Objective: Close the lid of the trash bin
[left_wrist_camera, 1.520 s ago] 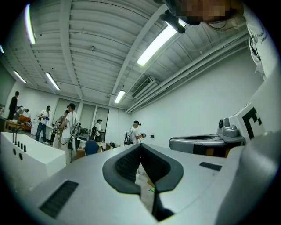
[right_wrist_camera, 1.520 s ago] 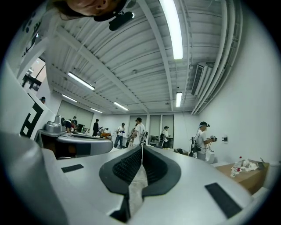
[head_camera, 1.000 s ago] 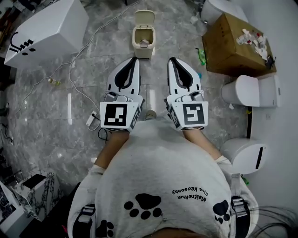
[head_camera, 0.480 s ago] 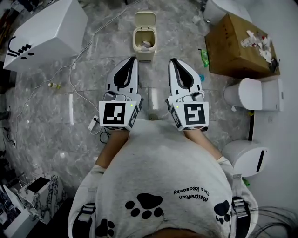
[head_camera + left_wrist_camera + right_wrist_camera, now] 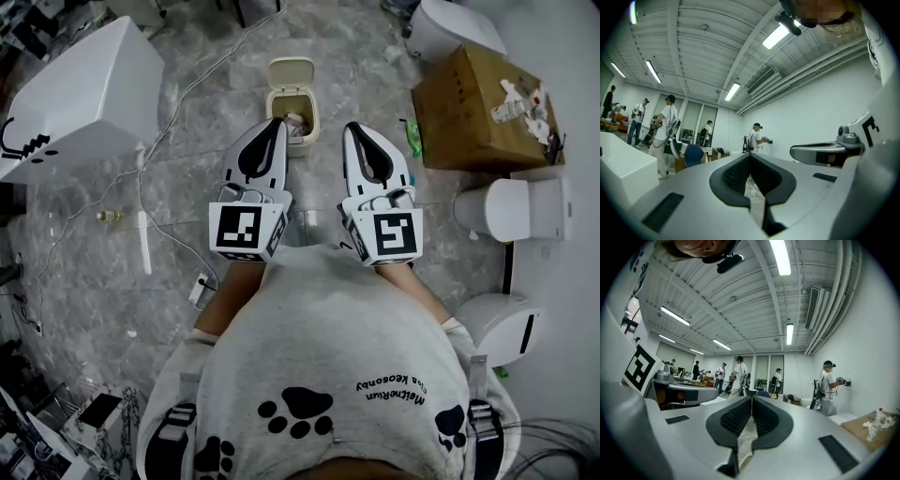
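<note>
A small beige trash bin (image 5: 298, 111) stands on the grey marble floor ahead of me, its lid (image 5: 290, 73) tipped up and back, with some waste inside. My left gripper (image 5: 273, 125) is shut and empty, its tip over the bin's near left rim in the head view. My right gripper (image 5: 353, 129) is shut and empty too, just right of the bin. Both point level and forward, side by side. In the left gripper view the jaws (image 5: 750, 157) meet at the tips; in the right gripper view the jaws (image 5: 752, 399) do as well. The bin shows in neither gripper view.
A big white box (image 5: 80, 94) sits at the left, with cables (image 5: 141, 178) trailing over the floor. At the right are a cardboard box of rubbish (image 5: 483, 103) and white toilets (image 5: 511, 208). Several people stand far off in the room (image 5: 739, 373).
I have stepped forward: the bin has come nearer in the head view, and both grippers' tips now reach it. Both grippers stay shut.
</note>
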Motion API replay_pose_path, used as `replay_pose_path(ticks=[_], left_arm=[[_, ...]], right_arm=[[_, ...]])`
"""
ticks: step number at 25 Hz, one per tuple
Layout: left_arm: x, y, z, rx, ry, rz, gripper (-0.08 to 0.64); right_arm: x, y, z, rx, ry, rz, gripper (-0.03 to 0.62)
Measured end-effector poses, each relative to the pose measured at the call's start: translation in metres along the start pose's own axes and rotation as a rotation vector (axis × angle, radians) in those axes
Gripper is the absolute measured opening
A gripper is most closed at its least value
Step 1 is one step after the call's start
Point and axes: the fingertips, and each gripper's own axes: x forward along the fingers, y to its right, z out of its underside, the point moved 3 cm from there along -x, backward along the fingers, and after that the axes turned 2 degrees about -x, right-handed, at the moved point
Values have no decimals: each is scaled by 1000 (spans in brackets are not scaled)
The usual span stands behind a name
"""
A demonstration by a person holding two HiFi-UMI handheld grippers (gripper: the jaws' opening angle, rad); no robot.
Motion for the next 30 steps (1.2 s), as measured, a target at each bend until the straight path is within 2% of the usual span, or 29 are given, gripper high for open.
replay_pose_path(ticks=[7,13,20,30], left_arm=[[95,-72,-4,-8,-45,57,20],[143,-111,9,-6,-89,95,20],[188,-131,13,6,-86,106,20],[246,-134,16,17,-103,99,20]], right_arm=[[107,34,-1,28,-21,52,32],[168,48,15,45,-50,79,32],[215,78,26,23,-62,68,32],[268,123,40,19,-85,-18,32]])
